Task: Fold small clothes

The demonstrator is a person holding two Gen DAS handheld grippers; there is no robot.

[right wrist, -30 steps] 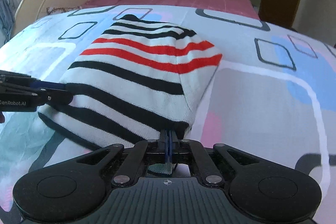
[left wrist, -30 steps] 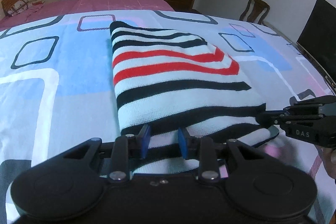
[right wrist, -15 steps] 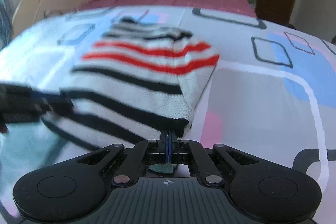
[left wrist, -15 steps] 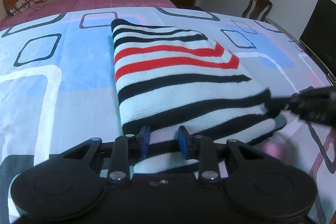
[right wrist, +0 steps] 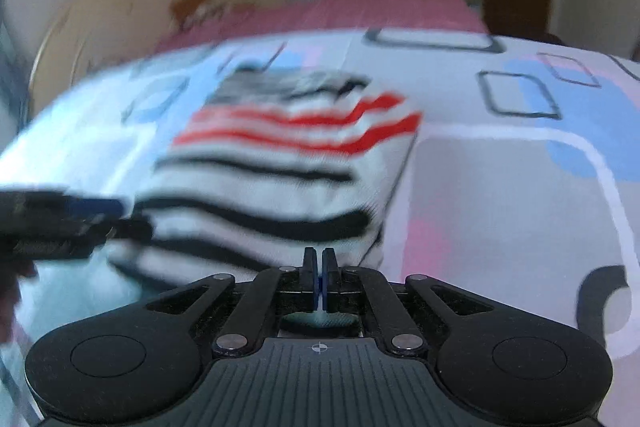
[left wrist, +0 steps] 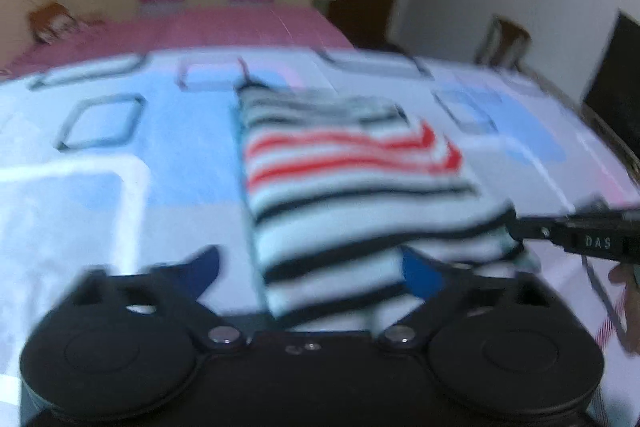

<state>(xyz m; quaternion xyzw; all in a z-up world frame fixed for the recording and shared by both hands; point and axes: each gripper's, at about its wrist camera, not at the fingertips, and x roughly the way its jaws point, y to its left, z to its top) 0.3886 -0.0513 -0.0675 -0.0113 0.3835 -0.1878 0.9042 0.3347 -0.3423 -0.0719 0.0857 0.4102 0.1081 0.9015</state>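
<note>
Sweater [left wrist: 352,195], striped in black, white and red, lies folded into a compact rectangle on the patterned bedsheet [left wrist: 100,211] of the bed, its near hem just in front of both tools. The left gripper [left wrist: 312,269] has just been opening its jaws: they now stand wide, one blue pad to each side of the near left corner of the knit, which lies between them without being pressed, so I judge that corner released because the fold is laid and needs no more holding. The right gripper [right wrist: 319,269] shows only a thin slit between its pads; its jaws have just been parting slightly, and nothing of the hem can be seen caught between them (both views are blurred, so a thread or two could escape notice). In the left view its tip sits at the near right corner. With both corners freed at the same edge, the cloth rests flat under its own weight, and the fold looks close to finished.
</note>
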